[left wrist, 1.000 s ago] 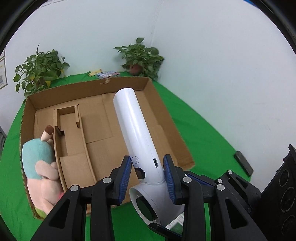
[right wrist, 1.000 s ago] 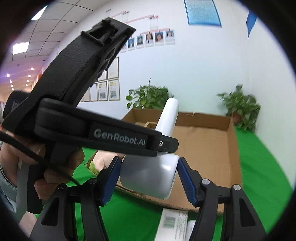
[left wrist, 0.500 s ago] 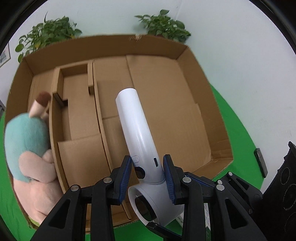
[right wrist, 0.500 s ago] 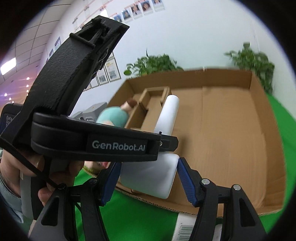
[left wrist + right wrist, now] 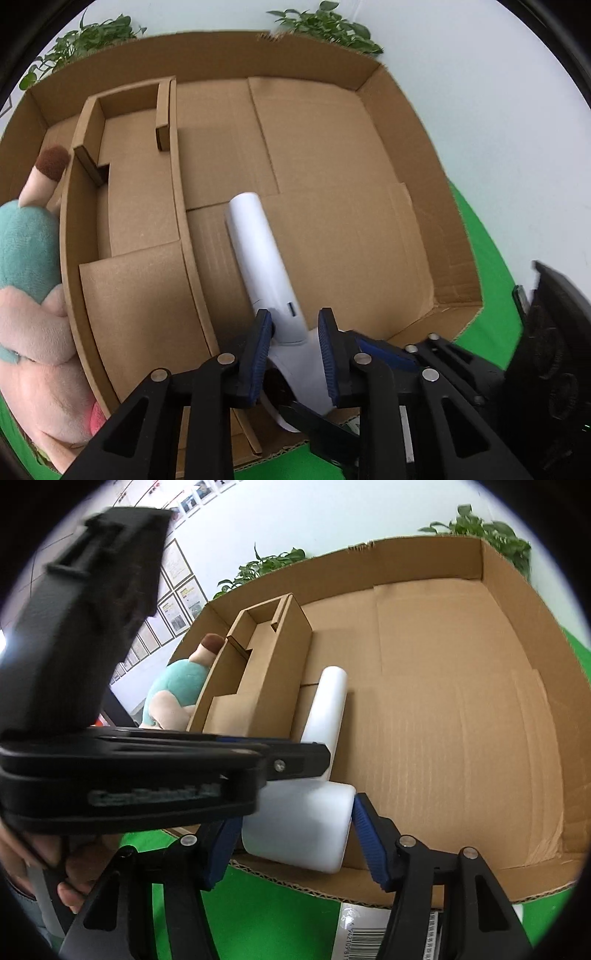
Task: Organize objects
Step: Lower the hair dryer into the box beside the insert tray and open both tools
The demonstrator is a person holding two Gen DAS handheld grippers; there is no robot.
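Observation:
A white hair dryer is held by both grippers over the open cardboard box. My left gripper is shut on its handle near the head. My right gripper is shut on its barrel; the handle points into the box, low over the floor beside the cardboard divider insert. The left gripper's black body fills the left of the right wrist view. A teal and pink plush toy lies in the box's left compartment.
The box sits on a green cloth. Potted plants stand behind it against a white wall. A white packet with a barcode lies on the cloth below the right gripper. A black object is at the right.
Both grippers have carried the hair dryer forward and down over the box; its handle now tilts lower toward the box floor beside the divider.

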